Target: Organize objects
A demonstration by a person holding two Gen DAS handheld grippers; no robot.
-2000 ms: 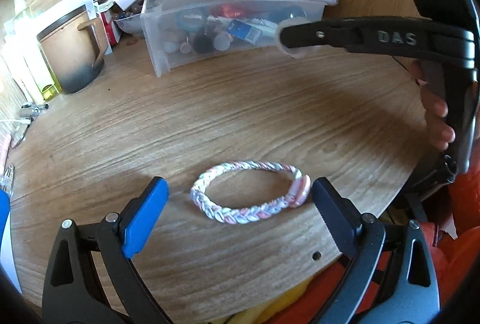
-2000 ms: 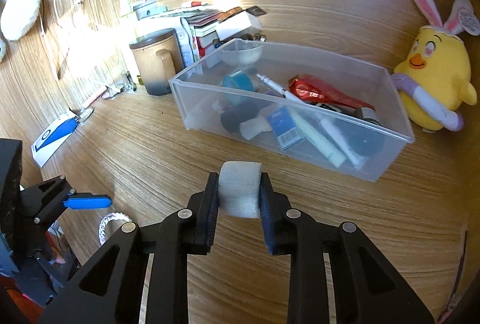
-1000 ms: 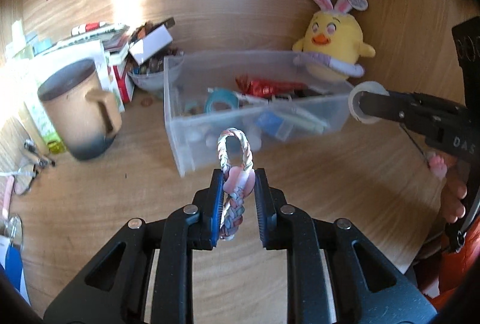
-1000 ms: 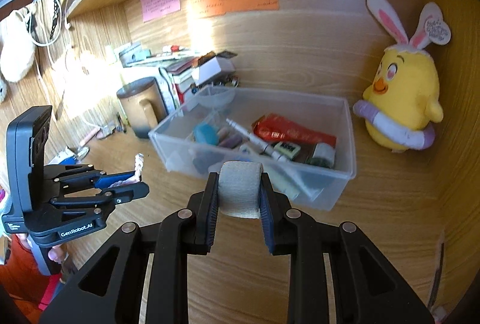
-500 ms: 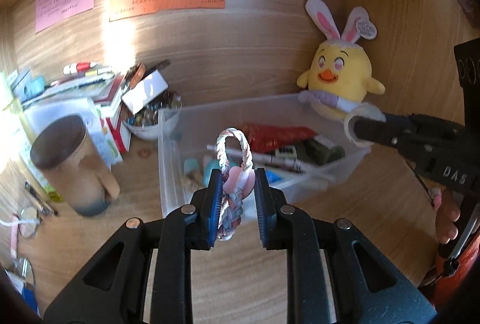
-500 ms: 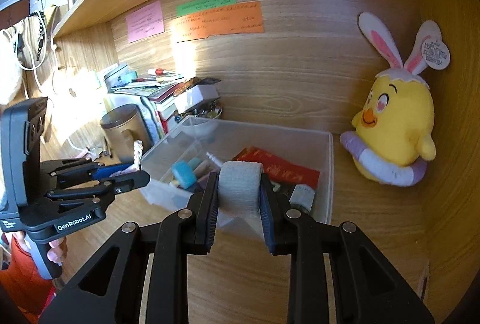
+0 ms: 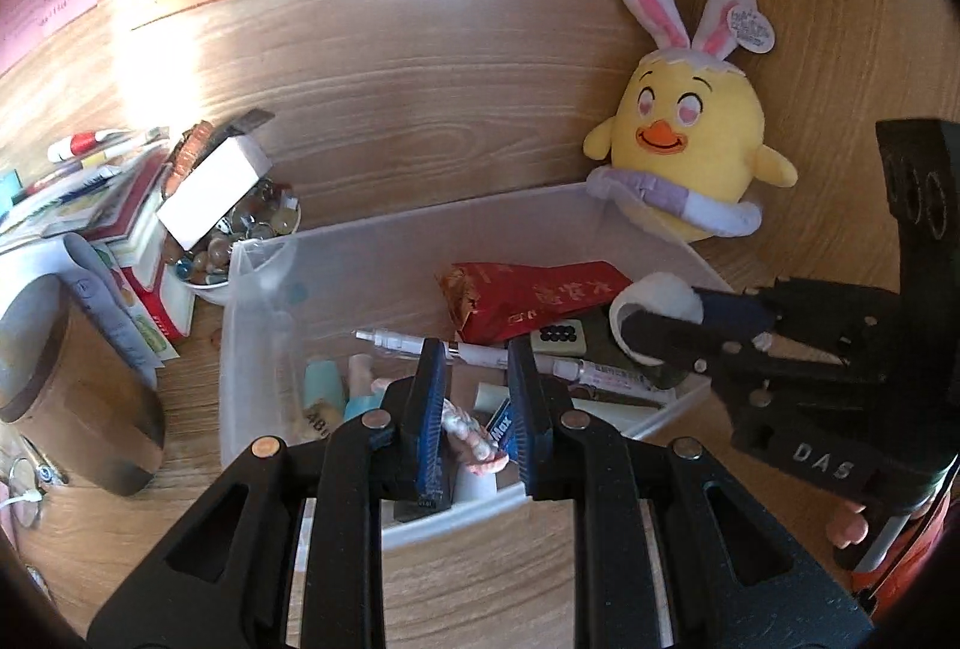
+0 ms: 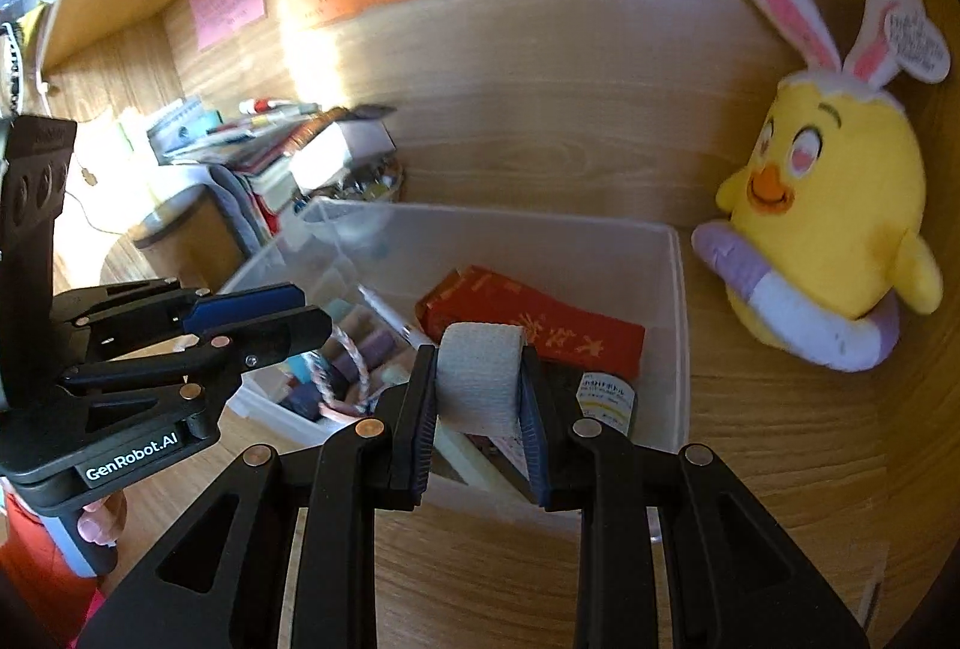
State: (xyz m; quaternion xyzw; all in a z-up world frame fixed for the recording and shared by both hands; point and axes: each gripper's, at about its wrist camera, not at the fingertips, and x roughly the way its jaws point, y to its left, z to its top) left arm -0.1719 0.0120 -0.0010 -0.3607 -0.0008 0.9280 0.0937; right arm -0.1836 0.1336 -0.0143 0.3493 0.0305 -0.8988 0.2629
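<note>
My left gripper [image 7: 477, 352] hovers over the near left part of the clear plastic bin [image 7: 420, 223]. Its jaws are opening. The pink and white braided bracelet [image 7: 471, 436] has slid down low in the gap. In the right wrist view the bracelet [image 8: 351, 370] hangs just past the tips of the left gripper [image 8: 312, 319], free of the pads, over the bin [image 8: 678, 325]. My right gripper [image 8: 477, 367] is shut on a white tape roll [image 8: 477, 379] above the bin's near edge. The left wrist view shows the right gripper [image 7: 660, 316] and its roll [image 7: 663, 289] over the bin's right end.
The bin holds a red packet [image 7: 540, 298], white pens [image 7: 576, 367] and small items. A yellow plush chick [image 7: 690, 150] sits right of it against the wooden back wall. To the left stand a brown mug [image 7: 66, 409], a bowl of marbles [image 7: 240, 241] and stacked books [image 7: 120, 205].
Both grippers moved forward over the bin. The bracelet, upright between the left pads before, has dropped below the fingertips as the gap widened slightly. The right grip on the roll is unchanged.
</note>
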